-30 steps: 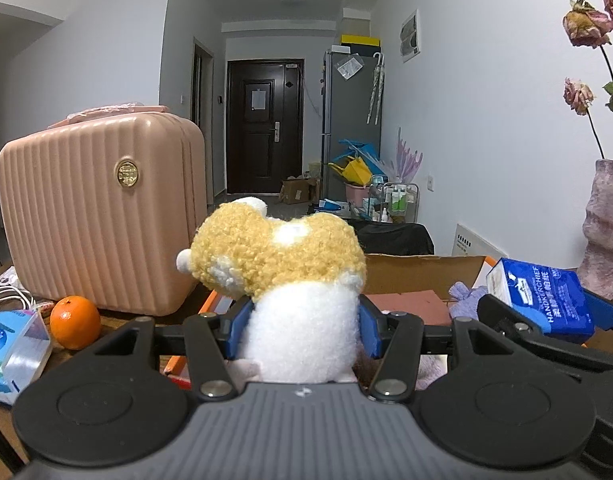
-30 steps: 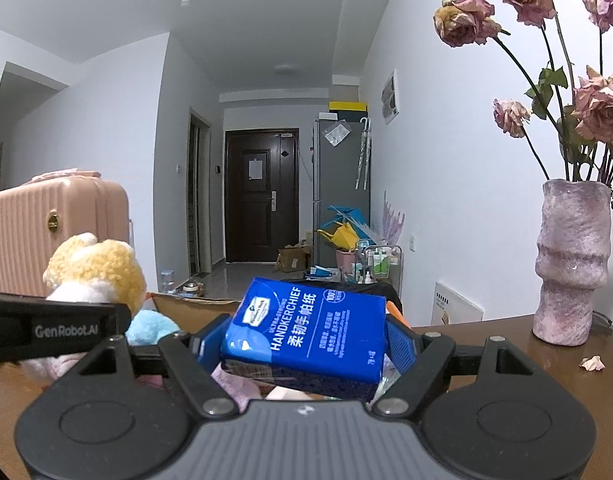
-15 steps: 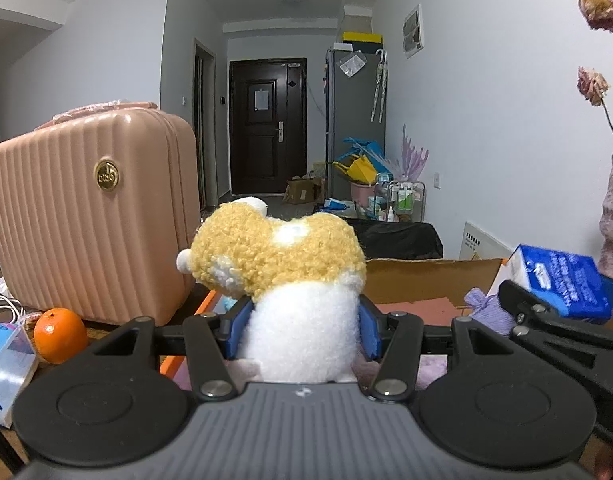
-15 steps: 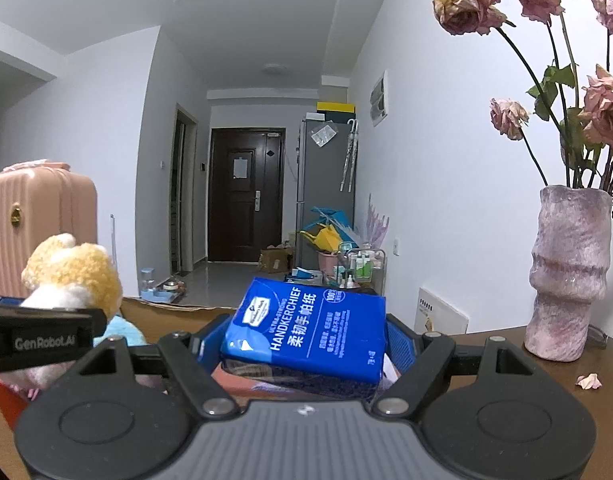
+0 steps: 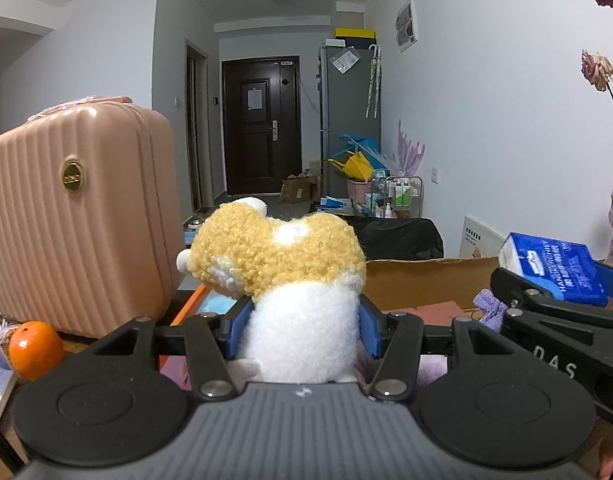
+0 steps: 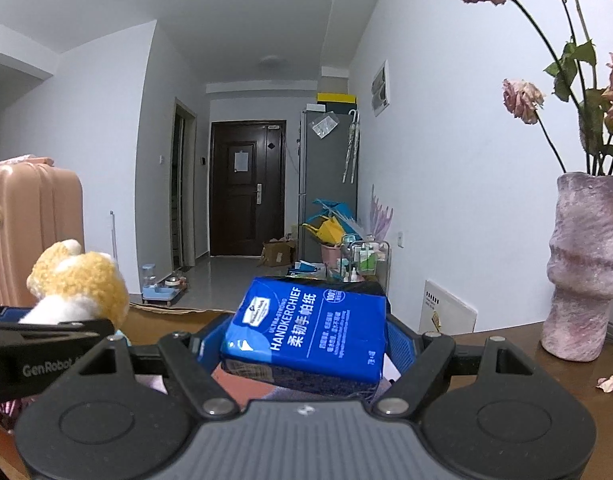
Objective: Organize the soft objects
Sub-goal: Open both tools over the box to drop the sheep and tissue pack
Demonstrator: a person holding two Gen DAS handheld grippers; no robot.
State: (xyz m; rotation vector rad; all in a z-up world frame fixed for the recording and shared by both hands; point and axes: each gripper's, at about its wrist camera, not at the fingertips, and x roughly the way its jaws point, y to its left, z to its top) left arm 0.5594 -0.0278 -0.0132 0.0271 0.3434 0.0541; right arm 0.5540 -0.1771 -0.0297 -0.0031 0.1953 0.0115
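My left gripper (image 5: 302, 326) is shut on a yellow and white plush toy (image 5: 290, 280), held upright above the table; the toy also shows at the left of the right wrist view (image 6: 76, 284). My right gripper (image 6: 306, 344) is shut on a blue handkerchief tissue pack (image 6: 310, 334), which also shows at the right of the left wrist view (image 5: 554, 266). The two grippers are side by side over an open cardboard box (image 5: 422, 280). A purple soft item (image 5: 488, 306) and a light blue soft item (image 5: 214, 305) lie below.
A pink ribbed suitcase (image 5: 74, 216) stands at the left with an orange (image 5: 34, 350) in front of it. A pink vase (image 6: 584, 268) with dried roses stands on the brown table (image 6: 610, 412) at the right. A fallen petal (image 6: 609, 383) lies near it.
Both grippers have shifted a little to the left and lower with their loads; the suitcase and vase have slid rightward in view. Both grips are unchanged.
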